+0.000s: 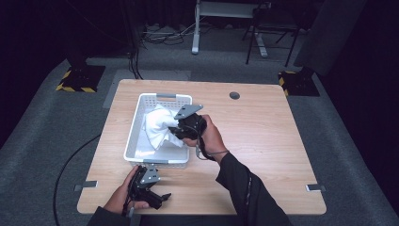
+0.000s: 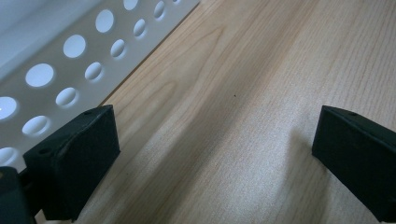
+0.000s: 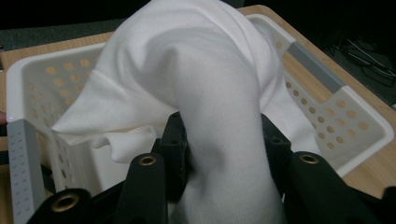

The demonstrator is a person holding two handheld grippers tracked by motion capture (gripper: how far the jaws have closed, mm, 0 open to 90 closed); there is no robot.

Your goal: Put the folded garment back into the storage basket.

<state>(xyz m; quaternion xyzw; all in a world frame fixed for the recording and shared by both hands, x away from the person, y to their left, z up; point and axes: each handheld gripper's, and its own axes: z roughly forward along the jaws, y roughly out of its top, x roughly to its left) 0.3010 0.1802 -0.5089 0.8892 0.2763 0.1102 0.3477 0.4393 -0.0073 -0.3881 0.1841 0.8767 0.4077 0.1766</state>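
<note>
A white cloth (image 1: 157, 126) hangs bunched over the white perforated basket (image 1: 136, 117) on the wooden table. My right gripper (image 1: 175, 131) is over the basket's right side, shut on the cloth. In the right gripper view the white cloth (image 3: 196, 88) drapes up and over from between the jaws, with the basket (image 3: 345, 116) below it. My left gripper (image 1: 162, 197) rests low at the table's front edge, just in front of the basket, open with nothing in it. In the left gripper view its gripper (image 2: 212, 154) has jaws standing wide apart over bare wood beside the basket's wall (image 2: 70, 60).
The wooden table (image 1: 263, 136) has free room right of the basket. A round cable hole (image 1: 234, 95) lies at the back. Grey floor surrounds the table, with stands and cables behind it.
</note>
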